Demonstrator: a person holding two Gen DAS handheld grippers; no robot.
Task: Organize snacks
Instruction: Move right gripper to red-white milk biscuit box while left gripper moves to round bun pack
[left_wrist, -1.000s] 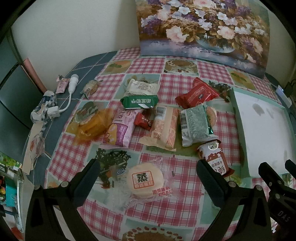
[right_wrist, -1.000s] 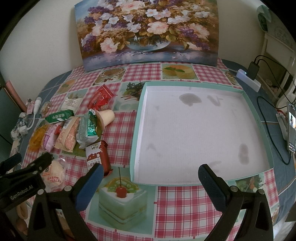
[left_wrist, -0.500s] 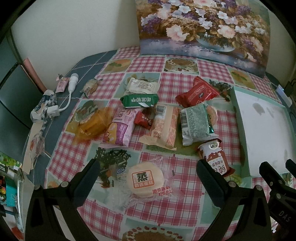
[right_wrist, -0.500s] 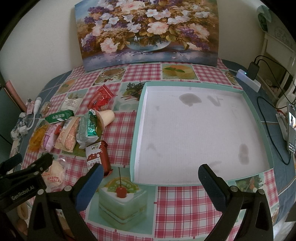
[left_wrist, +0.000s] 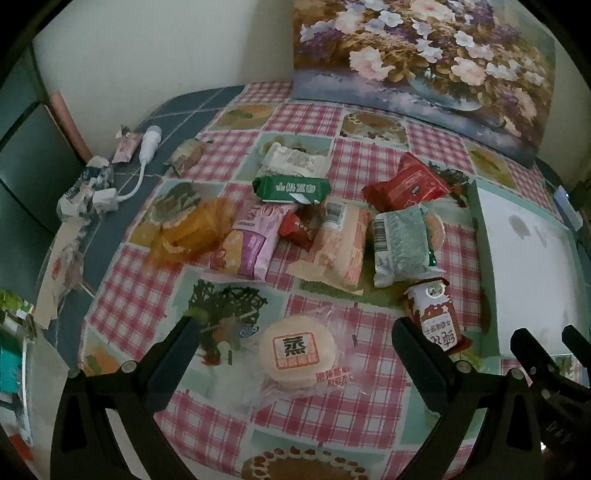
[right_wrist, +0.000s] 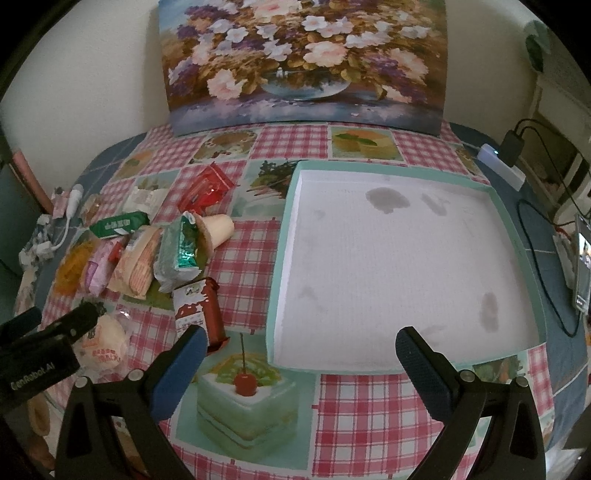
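Several wrapped snacks lie in a loose heap on the checked tablecloth. A round steamed cake in clear wrap (left_wrist: 297, 352) sits nearest, between the spread fingers of my left gripper (left_wrist: 295, 349), which is open and holds nothing. Behind it lie a red-brown drink carton (left_wrist: 436, 317), a green packet (left_wrist: 400, 245), a peach packet (left_wrist: 338, 245), a pink packet (left_wrist: 253, 242), a dark green bar (left_wrist: 293, 189) and a red packet (left_wrist: 406, 186). My right gripper (right_wrist: 301, 354) is open and empty, hovering over the near edge of the white, mint-rimmed tray (right_wrist: 275, 295), which holds no snacks.
A flower painting (right_wrist: 303, 62) leans on the wall at the back. A white charger and cable (left_wrist: 146, 155) and crumpled wrappers (left_wrist: 83, 188) lie at the left table edge. A power strip with cables (right_wrist: 502, 166) and a phone (right_wrist: 583, 269) sit right of the tray.
The left wrist view has shifted very slightly, so the snacks sit a touch higher and left. Both grippers stay open; no snack has moved.
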